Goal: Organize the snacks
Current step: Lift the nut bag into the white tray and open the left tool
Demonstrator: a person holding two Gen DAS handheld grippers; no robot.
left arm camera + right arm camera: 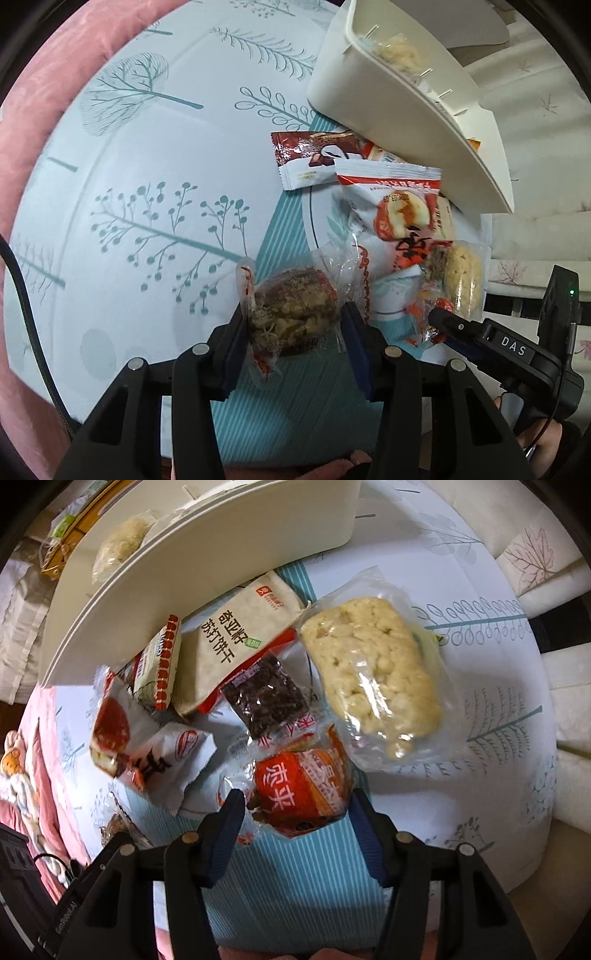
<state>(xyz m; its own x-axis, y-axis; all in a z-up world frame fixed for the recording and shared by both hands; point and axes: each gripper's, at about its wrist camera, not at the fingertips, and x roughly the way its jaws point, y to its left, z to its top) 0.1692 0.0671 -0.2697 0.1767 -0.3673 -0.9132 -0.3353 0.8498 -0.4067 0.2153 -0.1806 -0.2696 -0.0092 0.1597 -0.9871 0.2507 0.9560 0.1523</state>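
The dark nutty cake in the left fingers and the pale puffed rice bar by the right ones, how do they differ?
The dark nutty cake is brown and rounded; the puffed rice bar is cream and long. The cake sits between the left gripper fingers, while the bar lies loose on the tablecloth, beyond the right gripper, which frames a red-labelled snack. Both wear clear wrappers.

Left wrist view: close, angled down over the tablecloth (147,221), bin (388,110) upper right. Right wrist view: close, angled down, bin (184,590) upper left. Shared: snack pile, bin, red-white packet (391,206) (122,734).
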